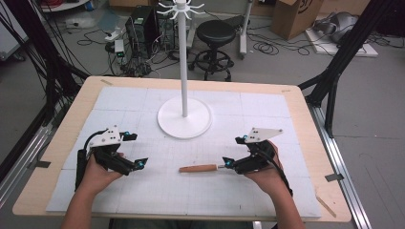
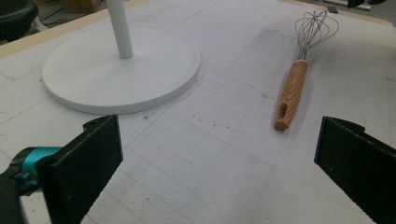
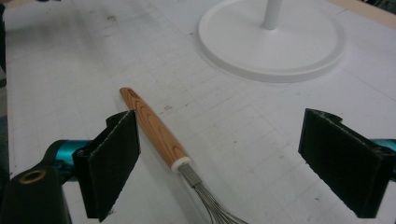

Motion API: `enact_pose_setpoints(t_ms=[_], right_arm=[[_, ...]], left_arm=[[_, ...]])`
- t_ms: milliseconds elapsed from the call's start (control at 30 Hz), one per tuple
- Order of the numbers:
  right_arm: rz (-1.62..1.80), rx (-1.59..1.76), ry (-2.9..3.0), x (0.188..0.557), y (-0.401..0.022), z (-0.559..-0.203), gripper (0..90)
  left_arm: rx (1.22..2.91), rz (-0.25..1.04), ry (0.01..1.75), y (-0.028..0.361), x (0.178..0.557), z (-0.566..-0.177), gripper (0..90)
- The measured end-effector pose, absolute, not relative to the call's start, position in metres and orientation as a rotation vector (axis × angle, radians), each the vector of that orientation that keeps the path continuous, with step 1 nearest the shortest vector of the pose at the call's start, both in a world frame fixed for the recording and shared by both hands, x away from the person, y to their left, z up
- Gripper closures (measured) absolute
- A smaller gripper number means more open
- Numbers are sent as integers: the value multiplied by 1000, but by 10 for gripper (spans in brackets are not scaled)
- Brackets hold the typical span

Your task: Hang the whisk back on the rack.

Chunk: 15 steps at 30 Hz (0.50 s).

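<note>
A whisk [image 1: 200, 168] lies flat on the white gridded mat of the bench [image 1: 57, 157], a little toward the near edge from the middle, its wooden handle pointing to the left edge and its wire loops to the right. Lying this way, the handle is free all round and easy to pinch from above.

The right gripper [image 1: 235, 152] sits just at the wire end of the whisk, low over the mat. In the right gripper view its fingers [image 3: 112, 158] are spread wide with nothing between them but the neck where wood meets wire, so they are released, not yet grasping. I would judge that it is lined up this way to close on the handle near the collar, where the grip is firm and the wires stay clear.

The left gripper [image 1: 136, 150] rests well apart toward the left edge, also with its fingers [image 2: 88, 163] released and empty, facing the whisk's handle end as though waiting to help.

Toward the far edge stands a white stand [image 1: 184, 62], its round base [image 1: 184, 125] near the whisk and hook arms at its top. Its place close behind suggests the whisk is meant to hang there by the slot in its handle.
</note>
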State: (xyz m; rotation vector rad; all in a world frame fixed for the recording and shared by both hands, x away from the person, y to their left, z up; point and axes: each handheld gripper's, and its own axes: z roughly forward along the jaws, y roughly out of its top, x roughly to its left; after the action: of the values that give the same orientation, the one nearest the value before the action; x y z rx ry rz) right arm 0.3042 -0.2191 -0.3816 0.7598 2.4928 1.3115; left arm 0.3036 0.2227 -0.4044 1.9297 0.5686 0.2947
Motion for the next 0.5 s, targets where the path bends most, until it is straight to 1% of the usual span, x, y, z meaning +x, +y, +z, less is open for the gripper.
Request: enact_pose_setpoints(t_ms=[67, 167, 233, 500], right_arm=[[1266, 749, 2540, 305, -210, -382, 151], [1215, 726, 2588, 309, -198, -386, 154], [1186, 721, 2627, 310, -191, -388, 184], [1083, 697, 2695, 312, -178, -394, 249]], left_arm=[[1929, 294, 566, 222, 304, -404, 16], [1936, 293, 560, 221, 304, -404, 16], [1939, 294, 561, 221, 304, -404, 16], [1940, 295, 558, 221, 304, -404, 16]])
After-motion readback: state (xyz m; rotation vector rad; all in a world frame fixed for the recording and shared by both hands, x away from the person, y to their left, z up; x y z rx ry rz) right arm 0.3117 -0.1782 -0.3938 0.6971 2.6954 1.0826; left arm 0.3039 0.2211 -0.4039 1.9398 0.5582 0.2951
